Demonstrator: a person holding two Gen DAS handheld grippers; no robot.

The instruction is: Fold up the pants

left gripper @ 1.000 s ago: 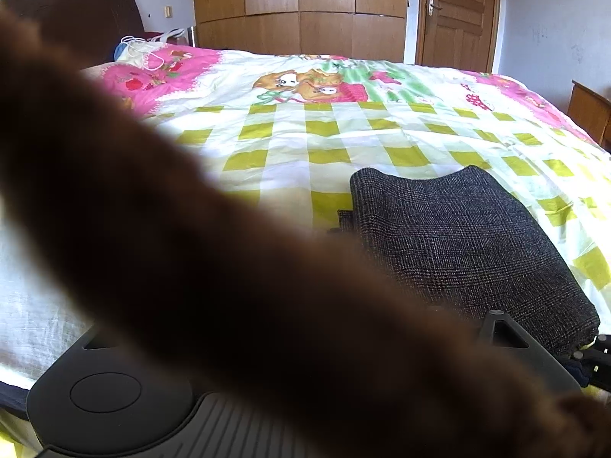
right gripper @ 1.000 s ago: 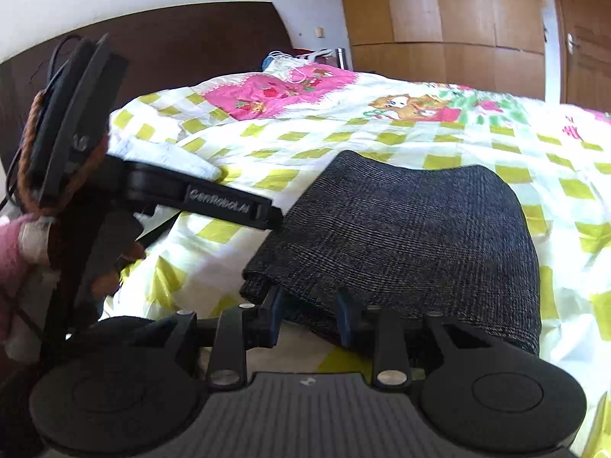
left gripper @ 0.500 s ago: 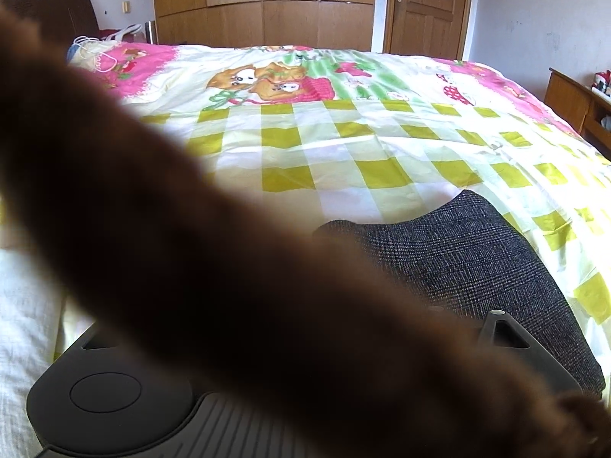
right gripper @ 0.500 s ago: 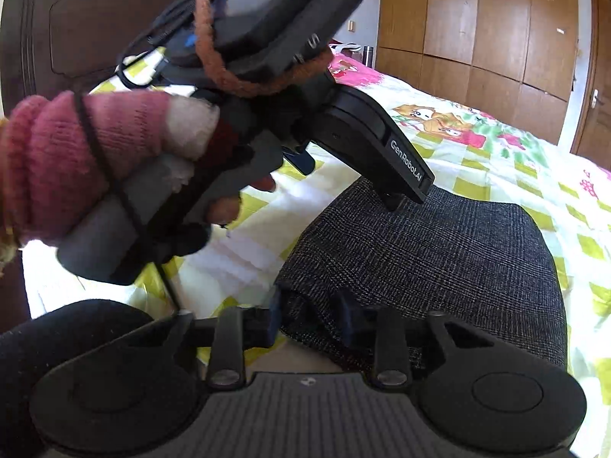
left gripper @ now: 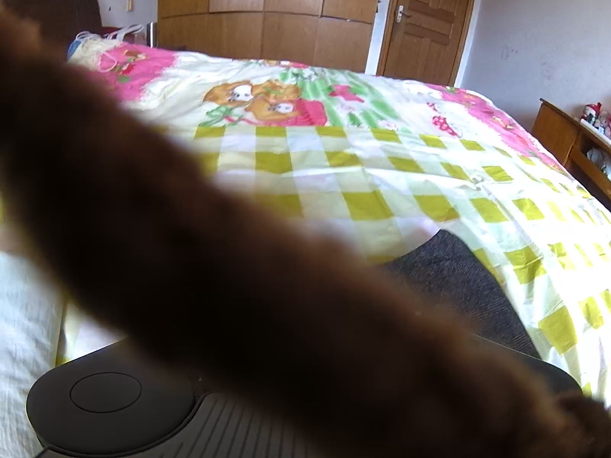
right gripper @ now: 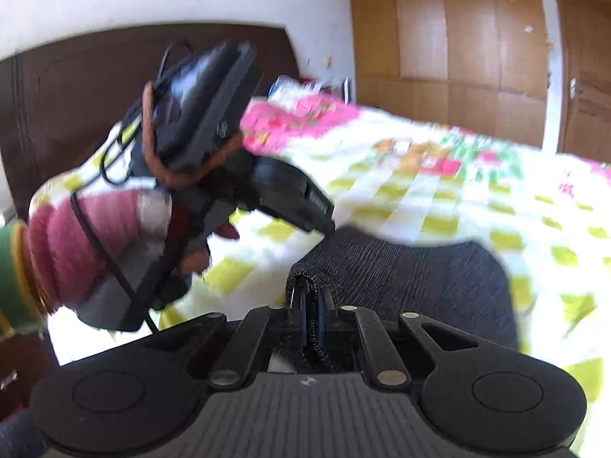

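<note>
The folded dark grey pants [right gripper: 412, 267] lie on the checked quilt [right gripper: 420, 198]. My right gripper [right gripper: 311, 305] is shut on a bunched fold at their near edge, and the fabric is pinched between its blue pads. A hand in a pink glove [right gripper: 76, 244] holds my left gripper [right gripper: 322, 221], whose tip is at the pants' far left corner. Its fingers are blurred there. In the left wrist view a thick brown cord [left gripper: 229, 267] covers the fingers, and only a corner of the pants [left gripper: 458, 278] shows.
The bed's quilt [left gripper: 343, 175] stretches far ahead. A dark headboard [right gripper: 95, 87] stands at the left, with a wooden wardrobe [left gripper: 267, 7] and a door [left gripper: 424, 19] behind. A low wooden cabinet [left gripper: 565, 141] sits beside the bed at right. Bags [left gripper: 103, 42] lie near the headboard.
My right gripper has gone from open around the pants' near edge to shut on it. The left gripper has swung over the pants' far left corner.
</note>
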